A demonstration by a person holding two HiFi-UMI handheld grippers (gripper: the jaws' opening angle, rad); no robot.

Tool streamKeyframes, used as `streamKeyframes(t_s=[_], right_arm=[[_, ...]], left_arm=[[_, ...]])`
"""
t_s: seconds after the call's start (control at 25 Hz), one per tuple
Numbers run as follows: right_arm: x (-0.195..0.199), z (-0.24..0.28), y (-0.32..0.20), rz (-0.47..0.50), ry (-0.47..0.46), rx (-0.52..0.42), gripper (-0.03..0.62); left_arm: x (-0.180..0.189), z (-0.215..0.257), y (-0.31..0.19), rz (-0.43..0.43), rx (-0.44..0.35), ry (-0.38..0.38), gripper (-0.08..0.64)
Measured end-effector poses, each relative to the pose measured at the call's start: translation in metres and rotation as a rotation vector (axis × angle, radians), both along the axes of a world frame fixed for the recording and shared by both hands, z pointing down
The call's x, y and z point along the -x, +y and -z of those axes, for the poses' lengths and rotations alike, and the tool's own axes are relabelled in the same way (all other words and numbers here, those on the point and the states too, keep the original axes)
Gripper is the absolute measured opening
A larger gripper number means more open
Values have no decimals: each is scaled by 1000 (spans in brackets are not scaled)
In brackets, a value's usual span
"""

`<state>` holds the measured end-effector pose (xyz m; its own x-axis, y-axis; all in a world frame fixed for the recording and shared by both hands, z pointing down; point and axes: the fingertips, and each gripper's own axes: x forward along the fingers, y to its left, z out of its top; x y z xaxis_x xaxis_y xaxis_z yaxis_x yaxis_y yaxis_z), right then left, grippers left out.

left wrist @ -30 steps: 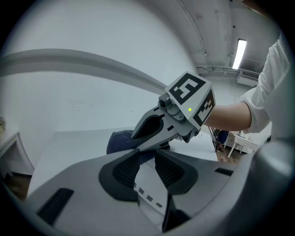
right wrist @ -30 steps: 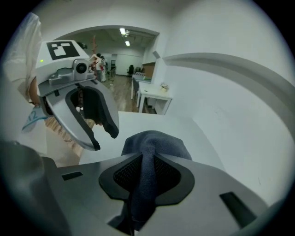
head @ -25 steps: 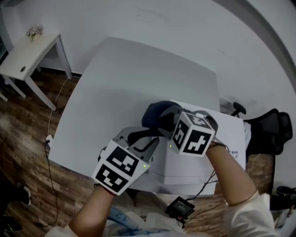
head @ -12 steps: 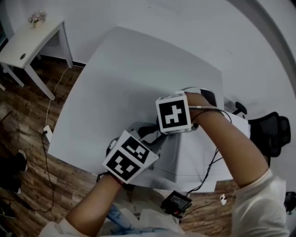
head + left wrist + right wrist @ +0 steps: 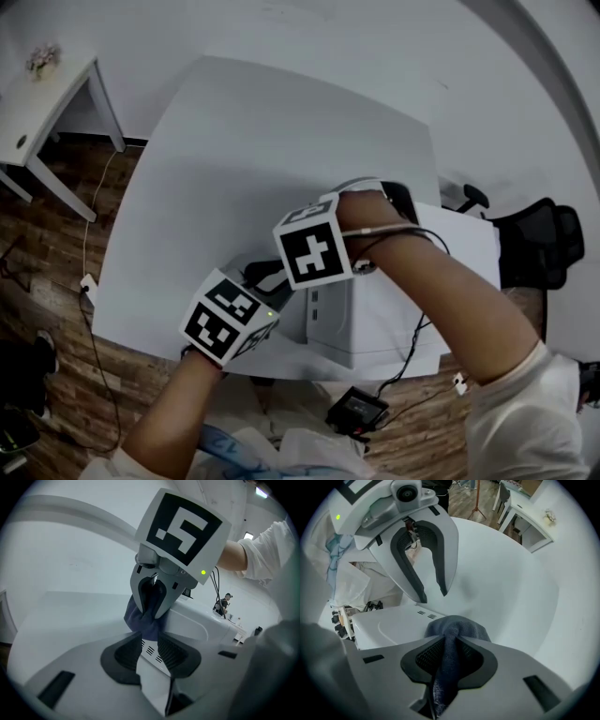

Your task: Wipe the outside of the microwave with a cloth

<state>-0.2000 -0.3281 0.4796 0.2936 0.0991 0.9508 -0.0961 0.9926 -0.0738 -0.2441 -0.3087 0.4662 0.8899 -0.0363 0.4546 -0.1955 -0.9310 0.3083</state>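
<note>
Left gripper hangs at the near left corner of the white table, its jaws apart and empty. Through their gap only a wedge of the microwave's white casing and a few vent slots show. From the head camera its marker cube covers its jaws. A white side table is cut off at the far left edge. Just right of the left gripper, the right gripper is clamped on a dark blue cloth. The bunched end sticks out past the fingertips and presses on the microwave's casing, close beside the vent slots — whether that panel is the top or the side is hard to say. The head view hides this contact behind the right marker cube, and the forearm crosses over the microwave's top. The microwave stands at the table's near right part, and its front cannot be seen from any camera. Below it a small black device lies on the wooden floor, with cables running up — too small to identify. A black chair stands at the far right, partly behind the table's edge.
</note>
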Motion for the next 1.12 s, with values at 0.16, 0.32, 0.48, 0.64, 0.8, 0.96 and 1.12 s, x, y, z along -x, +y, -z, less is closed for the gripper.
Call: streamKeyframes(t_s=[0.16, 0.32, 0.48, 0.64, 0.8, 0.96, 1.12], right_arm=[[8, -2, 26, 5, -2, 74, 87], [21, -3, 52, 3, 0, 148, 87], [35, -4, 79, 28, 0, 211, 86], [49, -3, 109, 56, -17, 274, 86], [61, -3, 133, 81, -38, 327, 86], [66, 0, 147, 83, -56, 373, 86], [70, 3, 158, 67, -63, 454, 86]], left_arm=[[2, -4, 3, -22, -3, 0, 104], [7, -10, 7, -46, -1, -12, 104], [11, -11, 7, -49, 6, -12, 104], [13, -8, 6, -49, 4, -4, 104], [14, -6, 5, -50, 1, 2, 104], [10, -5, 5, -56, -1, 7, 104], [6, -3, 2, -58, -2, 13, 104]])
